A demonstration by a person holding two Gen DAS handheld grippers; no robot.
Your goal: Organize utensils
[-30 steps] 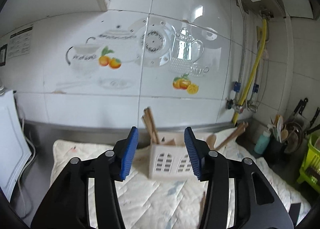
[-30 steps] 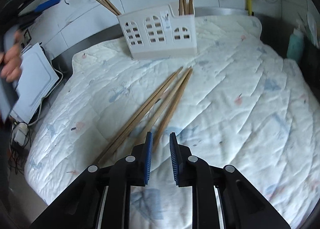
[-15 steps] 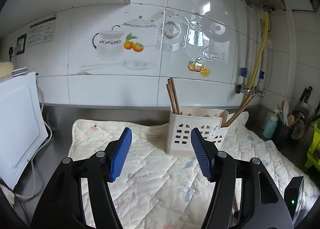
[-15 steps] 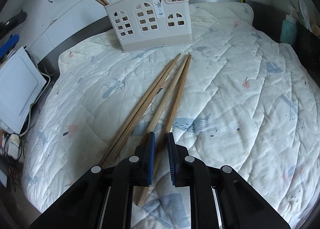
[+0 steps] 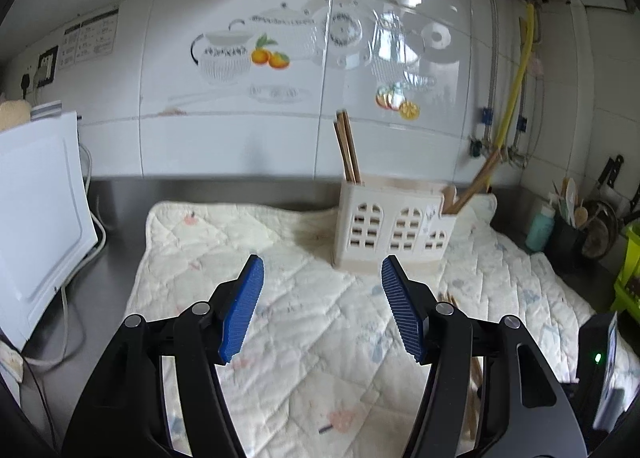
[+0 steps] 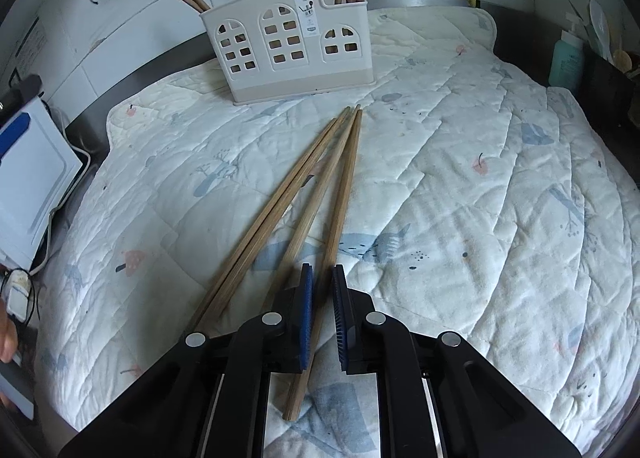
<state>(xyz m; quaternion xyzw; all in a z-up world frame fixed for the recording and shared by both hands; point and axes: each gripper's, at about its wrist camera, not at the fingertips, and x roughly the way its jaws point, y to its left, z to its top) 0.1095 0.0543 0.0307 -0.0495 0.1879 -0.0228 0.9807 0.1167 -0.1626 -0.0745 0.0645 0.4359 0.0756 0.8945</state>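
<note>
Several wooden chopsticks (image 6: 304, 194) lie fanned on a white quilted mat (image 6: 480, 186) in the right wrist view. My right gripper (image 6: 321, 282) hangs just over their near ends, its jaws a narrow gap apart, with one chopstick (image 6: 340, 210) running between the pads; they do not look clamped on it. A white plastic utensil holder (image 6: 288, 42) stands at the back with chopsticks upright in two compartments. My left gripper (image 5: 320, 286) is wide open and empty above the mat, in front and left of the holder (image 5: 394, 230).
A white appliance (image 5: 36, 210) with cables stands left of the mat. A teal bottle (image 5: 540, 226), a dark utensil pot and a green rack (image 5: 630, 270) sit at the right. The tiled wall and a yellow hose (image 5: 512, 78) are behind.
My left gripper has pulled back and to the left, away from the holder, and opened wider. My right gripper has dropped closer over the chopstick ends, its jaws a little narrower.
</note>
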